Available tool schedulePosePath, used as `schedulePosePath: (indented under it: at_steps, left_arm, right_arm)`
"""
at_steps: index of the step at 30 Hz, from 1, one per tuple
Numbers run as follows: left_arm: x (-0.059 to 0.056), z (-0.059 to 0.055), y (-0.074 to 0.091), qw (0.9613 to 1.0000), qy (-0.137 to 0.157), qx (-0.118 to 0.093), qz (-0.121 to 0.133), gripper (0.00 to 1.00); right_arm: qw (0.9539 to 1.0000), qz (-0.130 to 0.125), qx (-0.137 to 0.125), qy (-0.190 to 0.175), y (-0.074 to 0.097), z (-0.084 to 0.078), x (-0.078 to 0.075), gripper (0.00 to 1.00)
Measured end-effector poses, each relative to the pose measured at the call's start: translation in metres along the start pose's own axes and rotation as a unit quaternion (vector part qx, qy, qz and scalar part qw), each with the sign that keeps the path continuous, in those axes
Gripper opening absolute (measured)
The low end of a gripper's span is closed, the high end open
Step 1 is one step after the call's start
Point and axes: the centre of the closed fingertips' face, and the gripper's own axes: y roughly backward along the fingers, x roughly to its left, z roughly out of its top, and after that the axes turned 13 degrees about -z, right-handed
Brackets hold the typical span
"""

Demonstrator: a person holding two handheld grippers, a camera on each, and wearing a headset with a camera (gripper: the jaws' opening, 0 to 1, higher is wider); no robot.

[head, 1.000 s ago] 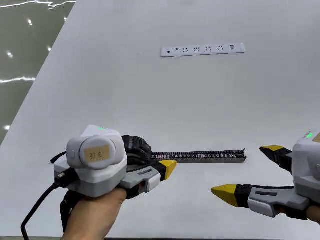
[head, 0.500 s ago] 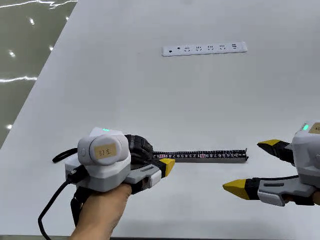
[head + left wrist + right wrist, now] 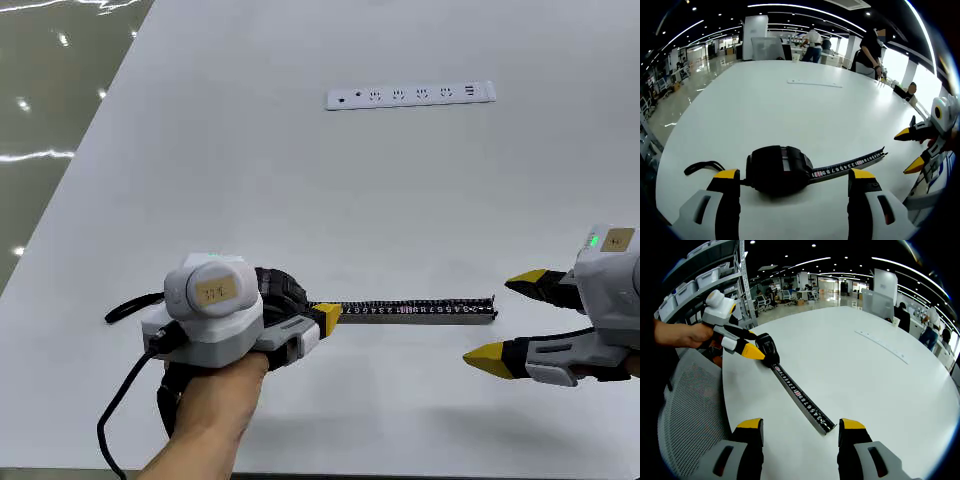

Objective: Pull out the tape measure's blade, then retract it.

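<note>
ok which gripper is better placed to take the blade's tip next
Right. The right gripper is open, with the blade's tip lying just ahead between its jaws. The left gripper sits at the far end, open, at the case.

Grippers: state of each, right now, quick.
Left gripper: open, jaws either side of the tape measure case, not clamped.
Right gripper: open, holding nothing; the blade ends between its jaws.

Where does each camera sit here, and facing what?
Head view: headset, looking down at tape measure, left gripper, right gripper; a hand shows.
Left gripper view: on that gripper, facing the tape measure between its own open jaws.
Right gripper view: on that gripper, facing the blade's end; own jaws show.
All three share the blade.
</note>
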Motion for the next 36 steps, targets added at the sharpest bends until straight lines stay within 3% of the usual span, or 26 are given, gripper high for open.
schedulePosePath:
  at_steps: [12,20,28,36]
  left_arm:
    - [0.012,-0.001,-0.005,0.9999,0.005,-0.001,0.013,0.77]
    - [0.018,-0.002,-0.009,0.9998,0.007,-0.004,0.02,0.71]
    - [0.019,-0.003,-0.013,0.9998,0.006,-0.003,0.02,0.67]
    - [0.023,-0.001,-0.016,0.9997,-0.001,-0.003,0.022,0.64]
  right_arm:
    - [0.9988,0.009,0.02,0.043,-0.017,-0.013,-0.014,0.46]
    - [0.9957,0.015,0.042,0.081,-0.028,-0.023,-0.024,0.39]
    - [0.9934,0.029,0.049,0.1,-0.037,-0.031,-0.027,0.3]
    - [0.9928,0.024,0.043,0.11,-0.045,-0.037,-0.03,0.24]
